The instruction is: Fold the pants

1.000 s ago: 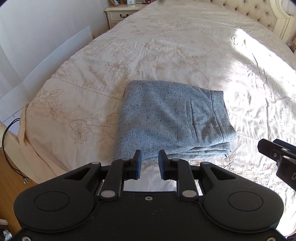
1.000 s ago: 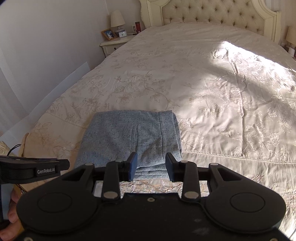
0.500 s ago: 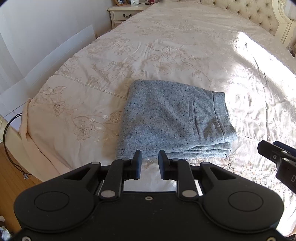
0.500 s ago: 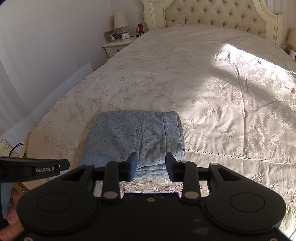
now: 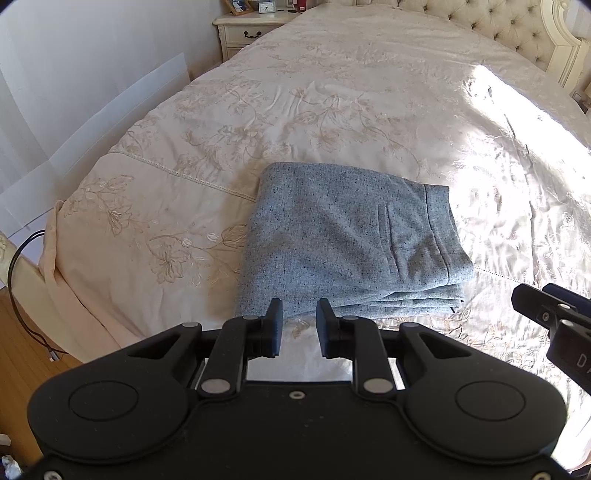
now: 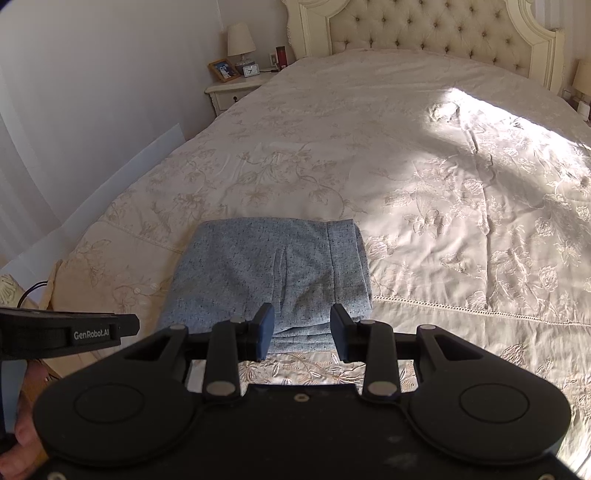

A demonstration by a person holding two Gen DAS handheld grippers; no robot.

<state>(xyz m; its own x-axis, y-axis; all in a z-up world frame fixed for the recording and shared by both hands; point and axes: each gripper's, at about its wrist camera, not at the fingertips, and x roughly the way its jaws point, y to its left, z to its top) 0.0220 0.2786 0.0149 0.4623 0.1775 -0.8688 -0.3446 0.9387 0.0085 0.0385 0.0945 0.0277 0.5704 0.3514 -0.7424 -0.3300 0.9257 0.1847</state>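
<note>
Item: pants [image 5: 351, 240], folded, near the bed's [image 5: 332, 92] foot edge. We judge them soft, light; grasp stacked near edge. Left gripper [image 5: 298, 328] and right gripper [image 6: 301, 330] released, empty.

You are standing in a home bedroom. A wide bed [image 6: 424, 155] is filling the room in front of you, wearing a cream embroidered bedspread [image 5: 332, 92] and backing onto a tufted headboard [image 6: 436, 29]. A cream nightstand [image 6: 231, 90] is sitting beside it, carrying a lamp [image 6: 241, 42], a framed photo [image 6: 223, 70] and a small clock [image 6: 252, 70].
</note>
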